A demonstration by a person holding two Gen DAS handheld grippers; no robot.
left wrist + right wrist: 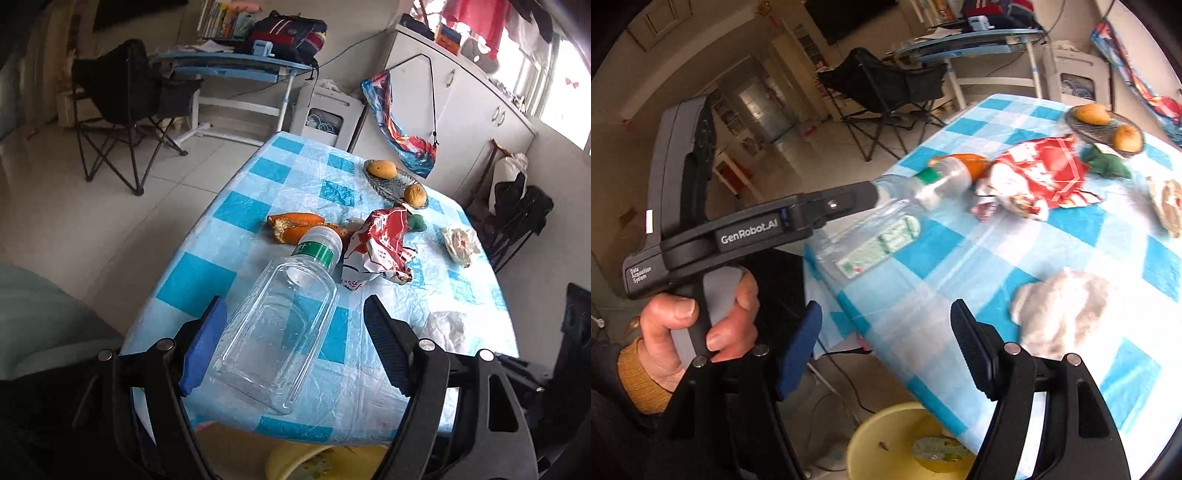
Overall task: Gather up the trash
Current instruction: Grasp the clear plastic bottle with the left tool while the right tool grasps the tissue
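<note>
Table (236, 206) with blue-and-white checked plastic cloth, trash spread over it.

Left gripper (295, 339): jaws spread; a clear plastic bottle (280, 332) lies between them at the table's near edge. The left pad appears to touch the bottle's side, the right pad stands apart from it; no pinch. The bottle's white cap with green band points toward the table's middle. In the right wrist view this gripper is held by a hand (698, 332) with an ochre cuff.

Orange peel (295, 227): just beyond the bottle cap, toward the left edge.

Red-and-white crumpled wrapper (384, 243): middle of the table, just right of the bottle cap.

Glass dish (391, 184) with two yellow-brown fruits: near the far right corner.

Green scrap (417, 221): just beside the dish, on its near side.

Crumpled paper wad (460, 242): at the right edge.

Crumpled white tissue (1067, 310): near the table's near edge, right of the bottle.

Right gripper (886, 347): jaws spread, nothing between them, over the near edge; the tissue lies just right of its right finger.

Yellow bin (886, 435): on the floor under the near edge, with some waste inside.
</note>
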